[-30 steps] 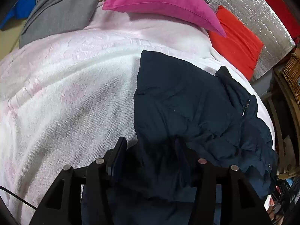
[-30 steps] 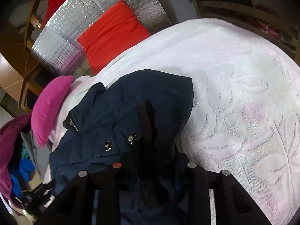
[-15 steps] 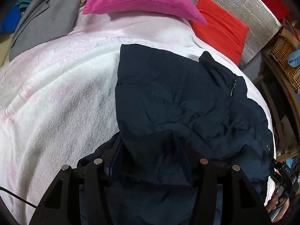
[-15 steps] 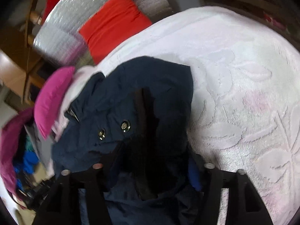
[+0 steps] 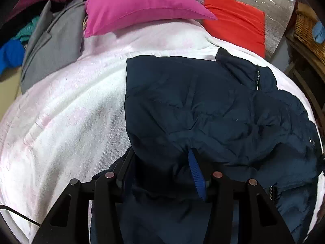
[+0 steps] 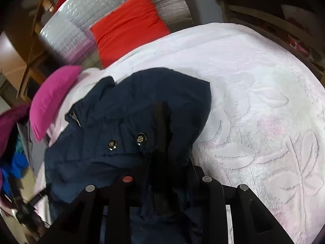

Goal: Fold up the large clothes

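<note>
A navy padded jacket [image 5: 203, 105] lies on a white and pink blanket [image 5: 71, 111], its collar and zip toward the far right. My left gripper [image 5: 161, 156] has the jacket's near edge bunched between its fingers, and the jaws are closing on it. A blue pad [image 5: 196, 174] shows on the right finger. In the right wrist view the jacket [image 6: 142, 101] shows two metal snaps and a dark strip. My right gripper [image 6: 166, 162] is closing on a fold of it, and cloth hides its fingertips.
A pink pillow [image 5: 142, 6] and a red cushion [image 5: 233, 26] lean at the head of the bed against a silver foil panel [image 6: 81, 24]. A grey garment [image 5: 50, 46] and other clothes are piled at far left. A wicker basket [image 5: 308, 34] stands at right.
My left gripper has shifted sideways and rolled with the jacket edge in it, and the blue pad now shows. The right gripper has hardly moved.
</note>
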Tool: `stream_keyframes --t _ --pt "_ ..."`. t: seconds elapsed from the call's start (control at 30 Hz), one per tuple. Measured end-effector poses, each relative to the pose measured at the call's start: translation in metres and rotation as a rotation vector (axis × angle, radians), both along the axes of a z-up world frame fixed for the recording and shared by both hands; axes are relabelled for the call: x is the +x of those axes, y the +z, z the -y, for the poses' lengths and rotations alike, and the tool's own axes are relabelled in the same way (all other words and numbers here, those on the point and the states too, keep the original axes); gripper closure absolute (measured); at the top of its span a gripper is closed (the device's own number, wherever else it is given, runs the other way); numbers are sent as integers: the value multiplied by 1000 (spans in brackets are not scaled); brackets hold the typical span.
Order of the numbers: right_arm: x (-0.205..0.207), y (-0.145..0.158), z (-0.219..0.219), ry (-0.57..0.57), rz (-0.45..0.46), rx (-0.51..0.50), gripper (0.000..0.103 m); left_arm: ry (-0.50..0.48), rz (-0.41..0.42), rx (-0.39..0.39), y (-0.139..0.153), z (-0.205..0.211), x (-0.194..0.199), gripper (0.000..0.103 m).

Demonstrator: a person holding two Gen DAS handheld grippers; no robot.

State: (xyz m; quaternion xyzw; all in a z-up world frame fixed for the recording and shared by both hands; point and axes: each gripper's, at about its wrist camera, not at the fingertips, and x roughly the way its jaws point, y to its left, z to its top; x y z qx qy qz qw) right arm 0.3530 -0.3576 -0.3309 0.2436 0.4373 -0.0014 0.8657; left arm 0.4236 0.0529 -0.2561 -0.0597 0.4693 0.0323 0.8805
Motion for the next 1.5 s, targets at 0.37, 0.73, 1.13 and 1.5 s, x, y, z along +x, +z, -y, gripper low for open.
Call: stream_keyframes --t 0.37,0.73,1.13,1.5 --pt "6 -12 5 -35 -49 45 37 -21 51 99 8 9 -2 51" --pt "0 10 -26 -6 61 -145 69 -28 105 170 14 15 -5 51" --pt "6 2 -14 -33 -16 -89 63 -55 152 203 22 23 -8 51" --pt "10 7 -5 -119 67 6 35 -58 165 223 23 22 -9 51"
